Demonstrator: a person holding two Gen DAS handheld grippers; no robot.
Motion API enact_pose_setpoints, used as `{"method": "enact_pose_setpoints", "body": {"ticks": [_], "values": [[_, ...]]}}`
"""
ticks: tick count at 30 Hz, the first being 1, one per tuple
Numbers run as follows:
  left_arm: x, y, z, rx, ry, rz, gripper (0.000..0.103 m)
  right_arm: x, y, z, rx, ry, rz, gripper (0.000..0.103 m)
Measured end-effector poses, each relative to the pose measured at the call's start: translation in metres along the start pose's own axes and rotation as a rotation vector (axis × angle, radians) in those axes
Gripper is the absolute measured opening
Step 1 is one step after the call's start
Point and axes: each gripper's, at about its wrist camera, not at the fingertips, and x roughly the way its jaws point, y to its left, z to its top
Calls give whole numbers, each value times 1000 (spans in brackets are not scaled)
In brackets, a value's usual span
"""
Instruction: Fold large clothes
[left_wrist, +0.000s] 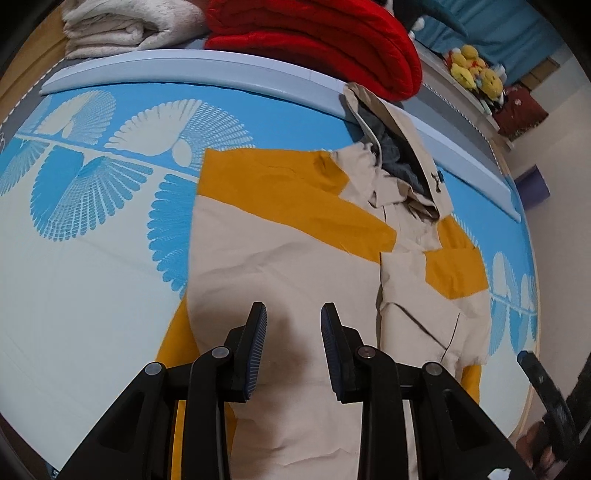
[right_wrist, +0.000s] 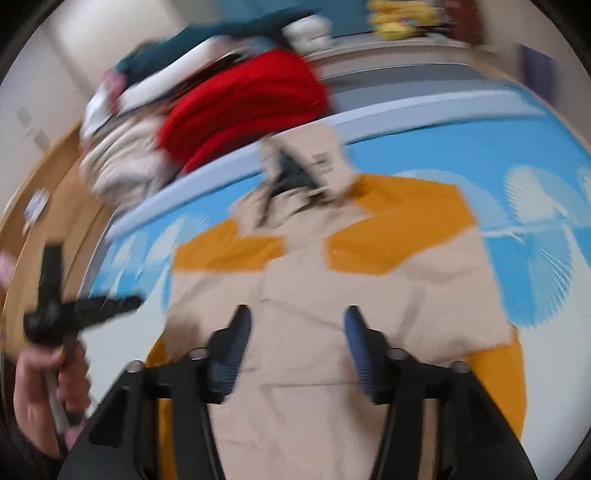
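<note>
While the beige and mustard jacket (left_wrist: 295, 240) lies flat on the blue patterned mat (left_wrist: 92, 221), its long axis runs from the hem under both cameras up to the hood (left_wrist: 399, 147) at the mat's far edge. Directly above the lower body panel, the left gripper (left_wrist: 293, 332) hovers with its jaws partly spread and nothing between them. Over the same panel the right gripper (right_wrist: 297, 343) also stands apart and empty, so neither is clearly nearer the hem.
</note>
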Motion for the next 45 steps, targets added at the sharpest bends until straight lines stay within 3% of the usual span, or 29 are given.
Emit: {"method": "enact_pose_setpoints", "body": {"ticks": [2, 4, 7, 9, 11, 12, 15, 18, 22, 26, 30, 34, 35, 40, 43, 45], "values": [[4, -10, -4, 36, 6, 4, 27, 10, -32, -5, 87, 9, -21, 57], [8, -20, -8, 78, 13, 9, 27, 40, -60, -5, 170, 88, -60, 57], [15, -38, -15, 149, 25, 2, 27, 75, -96, -15, 309, 192, -52, 57], [17, -52, -20, 202, 24, -10, 22, 91, -109, -21, 367, 240, -47, 57], [19, -65, -25, 262, 18, -16, 10, 106, -125, -33, 453, 306, -37, 57], [19, -71, -27, 290, 16, -18, 10, 109, -129, -37, 491, 316, -36, 56], [20, -88, -36, 368, 14, -41, 10, 113, -132, -43, 535, 330, -16, 32], [21, -99, -43, 410, 24, -64, 10, 106, -125, -41, 534, 318, -34, 17], [27, -108, -52, 436, 44, -87, 10, 94, -117, -35, 555, 284, -37, 7], [29, -119, -60, 459, 58, -134, 11, 75, -95, -22, 485, 230, -13, 7], [31, -130, -67, 464, 81, -196, 14, 69, -72, -13, 425, 189, 78, 5], [33, -143, -74, 477, 95, -243, 41, 62, -40, -3, 341, 130, 272, 4], [33, -145, -75, 478, 94, -246, 43, 61, -34, -1, 325, 123, 309, 4], [38, -144, -71, 436, 88, -240, 43, 54, 4, 3, 182, 123, 500, 4], [37, -137, -65, 400, 61, -211, 41, 54, 23, -1, 100, 130, 529, 4], [36, -131, -60, 378, 49, -187, 33, 52, 26, -3, 78, 130, 527, 5]]}}
